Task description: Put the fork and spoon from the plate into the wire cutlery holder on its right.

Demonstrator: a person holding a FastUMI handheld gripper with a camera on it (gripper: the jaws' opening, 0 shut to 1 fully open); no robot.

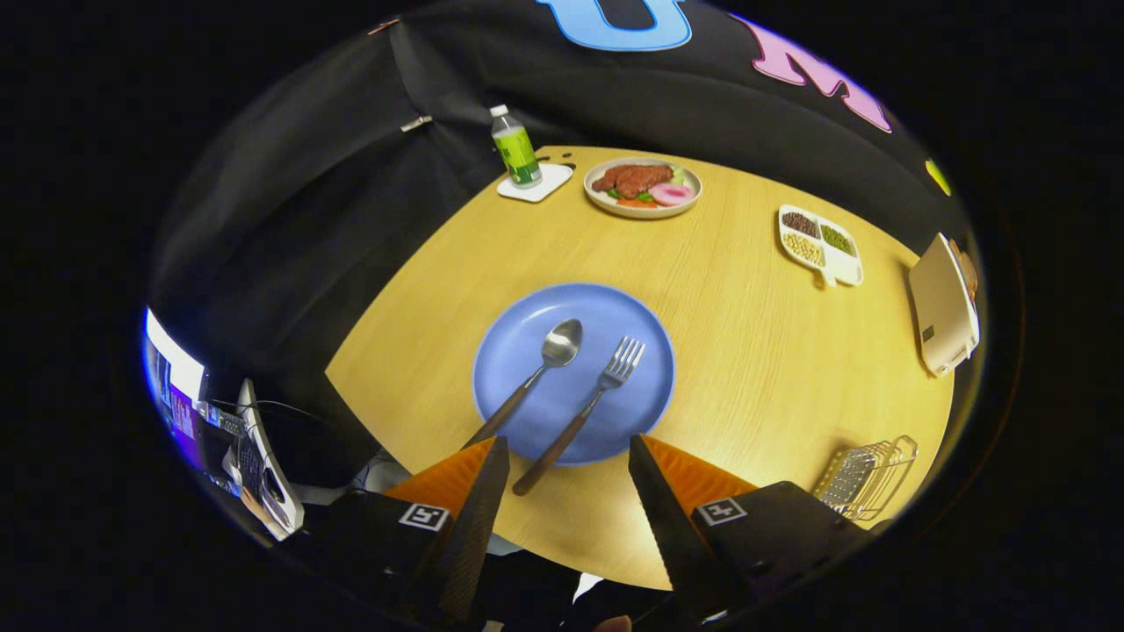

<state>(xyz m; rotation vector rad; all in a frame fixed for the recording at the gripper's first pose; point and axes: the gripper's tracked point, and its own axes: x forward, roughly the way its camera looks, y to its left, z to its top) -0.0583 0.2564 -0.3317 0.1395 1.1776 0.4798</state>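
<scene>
Gripper (568, 449) agape above fork (581, 412), spoon (532, 376).

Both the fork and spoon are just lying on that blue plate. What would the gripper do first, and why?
Probably lower onto the fork: its brown handle lies just ahead, between the open gripper fingers. The spoon lies beside it on the blue plate, and the wire cutlery holder waits at the right.

Riding above the spread tongs (569, 449), the camera looks steeply, perhaps obliquely, down onto the table (746, 351).
</scene>
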